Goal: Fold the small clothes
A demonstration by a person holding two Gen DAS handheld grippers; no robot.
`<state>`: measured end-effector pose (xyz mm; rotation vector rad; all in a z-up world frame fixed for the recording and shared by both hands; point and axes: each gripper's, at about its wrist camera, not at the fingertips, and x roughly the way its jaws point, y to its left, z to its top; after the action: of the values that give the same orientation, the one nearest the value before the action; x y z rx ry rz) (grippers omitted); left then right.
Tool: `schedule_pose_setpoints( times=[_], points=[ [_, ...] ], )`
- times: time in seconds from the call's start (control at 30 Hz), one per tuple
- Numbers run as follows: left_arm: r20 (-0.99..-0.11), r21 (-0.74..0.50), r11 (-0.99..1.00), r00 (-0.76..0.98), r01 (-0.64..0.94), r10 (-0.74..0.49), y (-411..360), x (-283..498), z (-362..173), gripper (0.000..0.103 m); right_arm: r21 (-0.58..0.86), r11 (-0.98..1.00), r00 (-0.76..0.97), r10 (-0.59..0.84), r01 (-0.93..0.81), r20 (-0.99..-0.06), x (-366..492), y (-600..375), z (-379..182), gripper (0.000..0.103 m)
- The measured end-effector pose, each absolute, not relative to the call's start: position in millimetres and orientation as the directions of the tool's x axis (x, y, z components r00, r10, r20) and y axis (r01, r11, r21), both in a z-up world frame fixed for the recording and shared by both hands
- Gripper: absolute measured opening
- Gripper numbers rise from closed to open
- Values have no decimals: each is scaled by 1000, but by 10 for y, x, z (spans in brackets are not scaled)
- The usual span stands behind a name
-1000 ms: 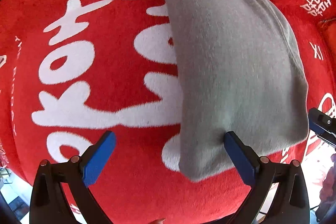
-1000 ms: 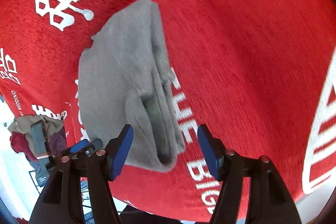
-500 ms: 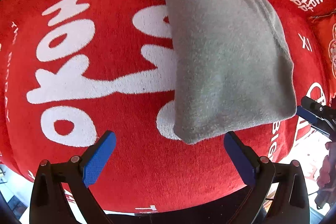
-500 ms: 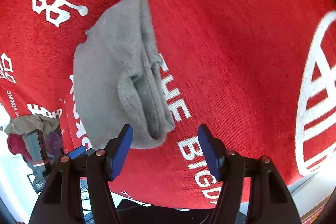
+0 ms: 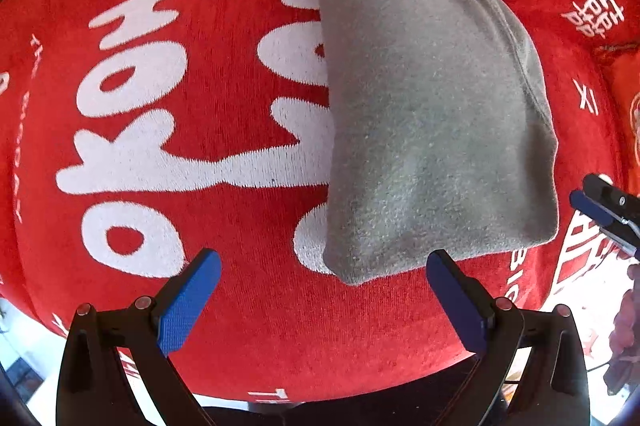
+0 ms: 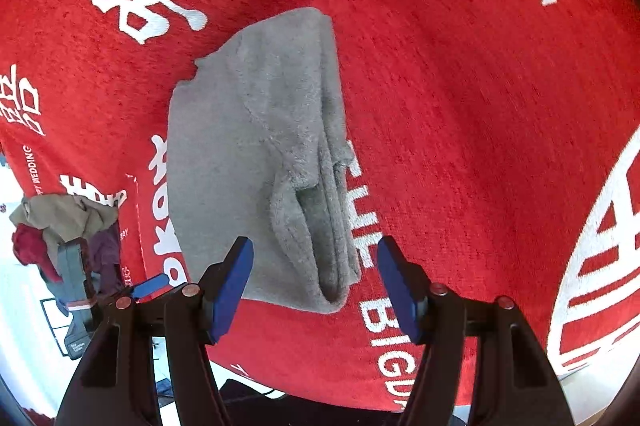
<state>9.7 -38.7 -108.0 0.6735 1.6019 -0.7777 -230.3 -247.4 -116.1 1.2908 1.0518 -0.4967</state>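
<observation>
A grey garment (image 5: 432, 114) lies folded into a compact rectangle on the red cloth (image 5: 240, 326) printed with white characters. My left gripper (image 5: 322, 278) points straight down just in front of the garment's near edge, open, with nothing between its blue pads. In the right wrist view the grey garment (image 6: 256, 154) shows its layered folded edges on the right side. My right gripper (image 6: 316, 266) hovers open over the garment's near end, not touching it. The right gripper's tip (image 5: 600, 214) shows at the garment's right corner, and the left gripper's blue pad (image 6: 150, 285) sits at the lower left.
The red cloth (image 6: 480, 106) covers the whole work surface, and its front edge runs just behind both grippers. A pile of mixed clothes (image 6: 60, 222) sits off the left side of the surface, over a pale floor.
Both grippers have drawn back a little from the garment's near edge, so the left gripper's right finger no longer overlaps it. The garment lies still and both stay open.
</observation>
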Motion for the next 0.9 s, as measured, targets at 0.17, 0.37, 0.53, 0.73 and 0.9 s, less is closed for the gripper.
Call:
schedule_pose_setpoints(
  times=[0.17, 0.37, 0.53, 0.73, 0.9],
  points=[
    [-992, -107, 623, -129, 775, -10, -383, 309, -1048, 103, 525, 241, 475, 238, 816, -847, -2410, -2560, -1210, 68],
    [-992, -124, 629, -107, 767, -65, -506, 601, -1002, 103, 522, 250, 470, 242, 815, -849, -2412, -2740, -1267, 68],
    [-976, -219, 615, -175, 757, -132, -684, 718, -1029, 103, 542, 283, 488, 240, 791, -839, -2276, -2899, -1303, 69],
    [-947, -321, 563, -259, 762, -190, -864, 762, -1119, 103, 585, 320, 512, 289, 745, -809, -2031, -3119, -1420, 79],
    [-917, -398, 525, -339, 752, -210, -1031, 620, -1299, 103, 614, 317, 521, 334, 723, -786, -1906, -3266, -1597, 79]
  ],
)
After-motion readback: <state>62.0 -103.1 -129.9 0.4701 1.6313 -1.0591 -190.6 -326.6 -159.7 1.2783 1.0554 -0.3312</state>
